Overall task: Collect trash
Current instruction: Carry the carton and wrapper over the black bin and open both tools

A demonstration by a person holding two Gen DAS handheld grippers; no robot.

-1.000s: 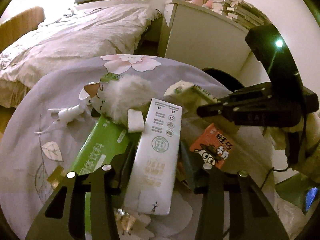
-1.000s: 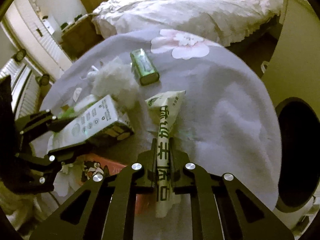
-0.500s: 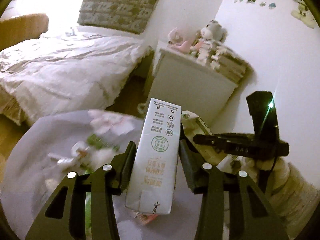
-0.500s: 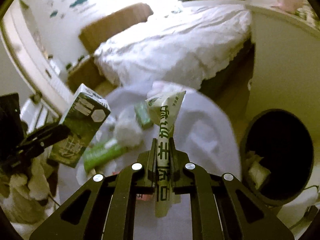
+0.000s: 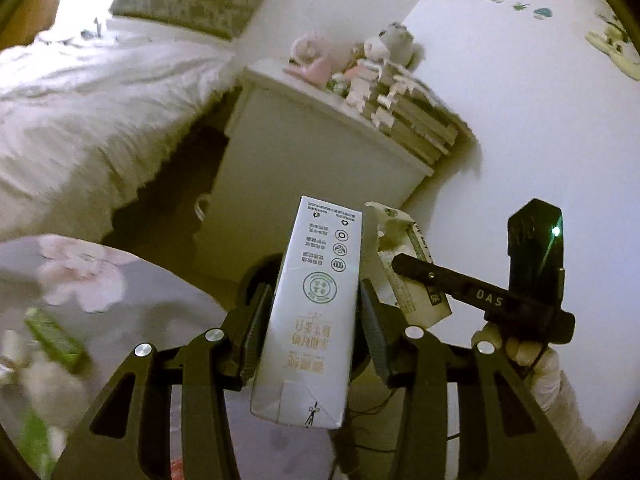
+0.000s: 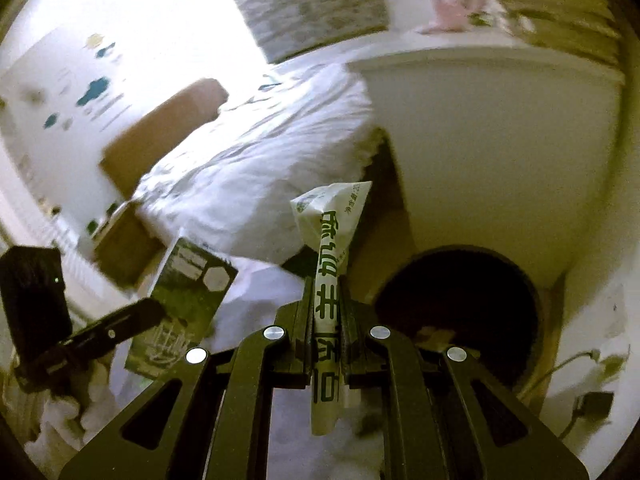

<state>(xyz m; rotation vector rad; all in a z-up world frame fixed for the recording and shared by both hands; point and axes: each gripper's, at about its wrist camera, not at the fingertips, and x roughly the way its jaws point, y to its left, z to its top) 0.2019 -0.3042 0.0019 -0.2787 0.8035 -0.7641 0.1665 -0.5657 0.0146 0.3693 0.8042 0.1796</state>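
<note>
While both pieces hang in the air: white milk carton (image 5: 316,312) clamped upright in left gripper (image 5: 312,340) | crumpled wrapper (image 6: 330,280) pinched in right gripper (image 6: 326,340) | dark bin (image 6: 460,304) just beyond wrapper, beside white cabinet (image 6: 480,140).

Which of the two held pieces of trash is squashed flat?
The green-lettered milk pouch in the right tool, pinched thin between almost closed fingers. The white milk carton in the left tool keeps its full boxy shape.

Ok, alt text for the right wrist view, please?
The right tongs clamp a crumpled white wrapper above a dark round bin. At left, the left tongs hold a carton; a bed lies behind.
</note>
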